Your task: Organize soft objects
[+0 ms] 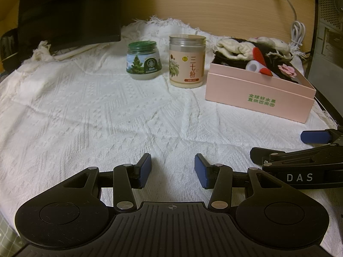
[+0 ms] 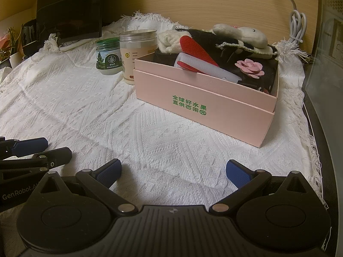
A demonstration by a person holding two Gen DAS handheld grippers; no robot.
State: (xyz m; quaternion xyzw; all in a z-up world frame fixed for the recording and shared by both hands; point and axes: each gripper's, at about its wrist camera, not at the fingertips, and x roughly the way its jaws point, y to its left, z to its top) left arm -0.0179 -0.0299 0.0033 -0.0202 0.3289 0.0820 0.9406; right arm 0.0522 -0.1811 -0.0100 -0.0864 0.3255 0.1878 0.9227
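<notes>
A pink box (image 1: 253,94) (image 2: 199,105) with green lettering stands on the white woven cloth (image 1: 96,107) (image 2: 85,111). It holds soft things: a cream plush toy (image 1: 233,48) (image 2: 242,33), black fabric with a pink felt flower (image 1: 286,70) (image 2: 249,67), a red felt piece (image 2: 194,49) and a white roll (image 2: 205,67). My left gripper (image 1: 172,171) hovers low over bare cloth, open, with nothing between its fingers. My right gripper (image 2: 173,171) is open and empty too, in front of the box. Each gripper shows at the edge of the other's view.
A green-lidded jar (image 1: 144,61) (image 2: 109,56) and a taller clear jar (image 1: 186,61) (image 2: 137,51) stand left of the box. A black box (image 1: 68,12) (image 2: 68,8) sits at the back left. A white cable (image 1: 297,30) (image 2: 297,25) hangs by the wooden wall.
</notes>
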